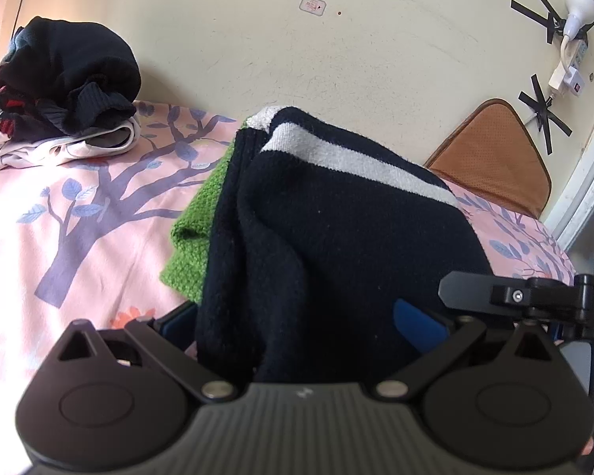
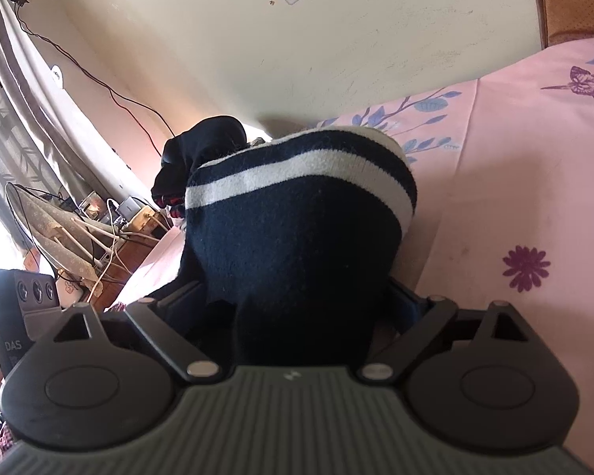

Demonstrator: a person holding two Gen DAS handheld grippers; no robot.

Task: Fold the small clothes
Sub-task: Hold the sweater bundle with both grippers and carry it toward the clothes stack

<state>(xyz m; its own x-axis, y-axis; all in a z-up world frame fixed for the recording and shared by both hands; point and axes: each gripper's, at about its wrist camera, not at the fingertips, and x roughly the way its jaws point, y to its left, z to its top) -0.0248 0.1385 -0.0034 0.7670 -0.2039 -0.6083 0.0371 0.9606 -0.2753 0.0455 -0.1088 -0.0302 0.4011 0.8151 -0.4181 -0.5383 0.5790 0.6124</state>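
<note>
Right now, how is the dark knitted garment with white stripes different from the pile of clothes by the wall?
The dark navy knitted garment with white stripes is one piece, lying between both grippers' fingers, over a green fuzzy cloth. The heap of dark and white clothes is several pieces bunched together, far from the grippers, near the cream wall. Both rest on the pink flowered bedsheet, and both are mostly dark.

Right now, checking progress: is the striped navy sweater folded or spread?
Folded: the sweater is doubled in thick layers, its white stripe wrapping over.
</note>
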